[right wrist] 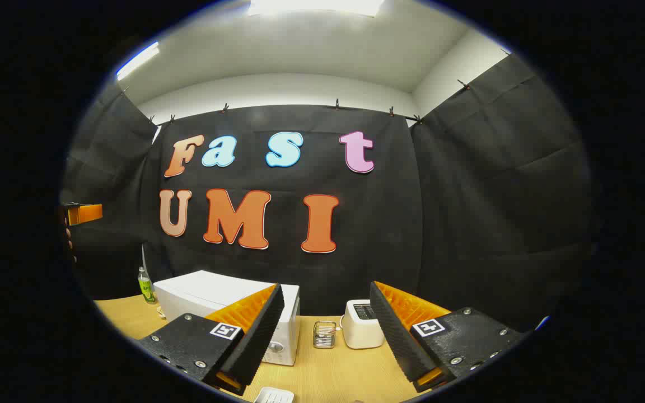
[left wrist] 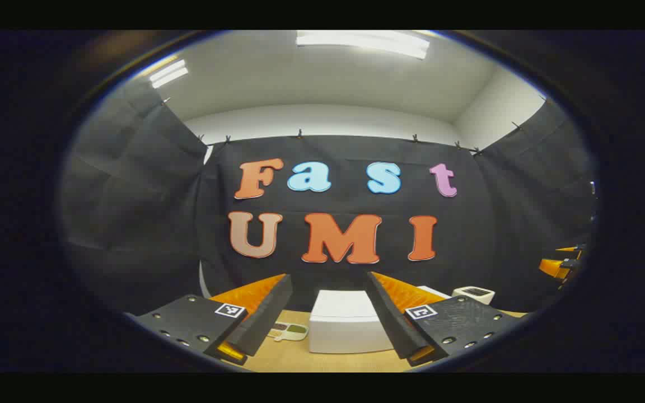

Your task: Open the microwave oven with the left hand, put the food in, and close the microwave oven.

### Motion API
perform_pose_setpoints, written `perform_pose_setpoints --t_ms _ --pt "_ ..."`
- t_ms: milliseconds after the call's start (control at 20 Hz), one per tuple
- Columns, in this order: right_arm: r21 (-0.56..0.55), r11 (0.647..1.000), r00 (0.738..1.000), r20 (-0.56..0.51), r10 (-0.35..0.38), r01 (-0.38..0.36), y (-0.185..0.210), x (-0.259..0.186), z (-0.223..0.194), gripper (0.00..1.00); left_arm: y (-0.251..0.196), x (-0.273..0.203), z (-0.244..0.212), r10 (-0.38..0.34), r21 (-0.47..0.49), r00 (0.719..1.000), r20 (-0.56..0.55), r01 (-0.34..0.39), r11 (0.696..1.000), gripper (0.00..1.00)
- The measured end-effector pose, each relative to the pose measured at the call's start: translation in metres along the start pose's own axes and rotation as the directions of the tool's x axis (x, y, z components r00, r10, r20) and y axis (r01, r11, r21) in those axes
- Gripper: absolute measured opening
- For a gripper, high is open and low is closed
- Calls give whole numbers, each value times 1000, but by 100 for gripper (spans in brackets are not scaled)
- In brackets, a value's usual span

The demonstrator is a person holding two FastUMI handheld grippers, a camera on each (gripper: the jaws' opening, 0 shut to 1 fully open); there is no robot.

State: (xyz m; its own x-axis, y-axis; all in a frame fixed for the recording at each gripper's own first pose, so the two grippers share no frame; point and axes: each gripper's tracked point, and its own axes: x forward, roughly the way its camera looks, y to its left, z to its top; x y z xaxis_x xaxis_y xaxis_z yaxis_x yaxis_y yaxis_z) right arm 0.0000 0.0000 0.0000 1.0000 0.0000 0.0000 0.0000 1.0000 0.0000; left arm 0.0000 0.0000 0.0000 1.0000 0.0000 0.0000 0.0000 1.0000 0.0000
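With both tongs hanging released, the left tongs (left wrist: 322, 322) are facing the shut microwave (left wrist: 347, 324) at twelve o'clock on the surface (left wrist: 289, 358), right tongs (right wrist: 322, 330) idling, so door-opening seems next.

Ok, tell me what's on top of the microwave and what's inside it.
The microwave's white top is bare. Its door looks closed, so the inside is hidden. Both the left gripper and right gripper hang open, apart from it.
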Motion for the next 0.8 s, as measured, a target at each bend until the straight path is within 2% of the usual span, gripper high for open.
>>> perform_pose_setpoints --t_ms 200,300,350,400,450,500,650,700,750,800 --pt "16 1000 1000 13 -6 5 -8 -6 10 95 -3 6 10 15 -16 1000 12 -15 1000 87" --pt "15 1000 1000 25 -14 14 -13 -9 14 95 -5 5 9 15 -14 1000 13 -15 1000 90" --pt "19 1000 999 29 -16 15 -15 -10 16 95 -8 4 7 9 -5 1000 9 -9 1000 84" --pt "24 1000 999 30 -15 15 -17 -11 16 100 -12 4 4 -5 6 1000 5 5 1000 90" --pt "29 999 1000 26 -15 14 -17 -12 16 95 -16 4 2 -16 10 1000 3 16 1000 87" --pt "34 999 1000 21 -17 16 -19 -11 14 95 -20 3 0 -23 13 1000 -2 23 1000 90" --pt "39 999 999 24 -29 28 -24 -10 13 95 -24 4 -6 -27 22 1000 -10 27 999 90" --pt "38 999 999 27 -32 31 -26 -11 13 96 -24 5 -7 -22 18 1000 -11 23 1000 87" --pt "38 999 999 29 -36 35 -29 -12 13 96 -23 5 -9 -16 15 1000 -12 16 1000 90" --pt "36 999 999 24 -40 39 -31 -13 10 95 -20 7 -10 -6 11 1000 -11 6 1000 87"
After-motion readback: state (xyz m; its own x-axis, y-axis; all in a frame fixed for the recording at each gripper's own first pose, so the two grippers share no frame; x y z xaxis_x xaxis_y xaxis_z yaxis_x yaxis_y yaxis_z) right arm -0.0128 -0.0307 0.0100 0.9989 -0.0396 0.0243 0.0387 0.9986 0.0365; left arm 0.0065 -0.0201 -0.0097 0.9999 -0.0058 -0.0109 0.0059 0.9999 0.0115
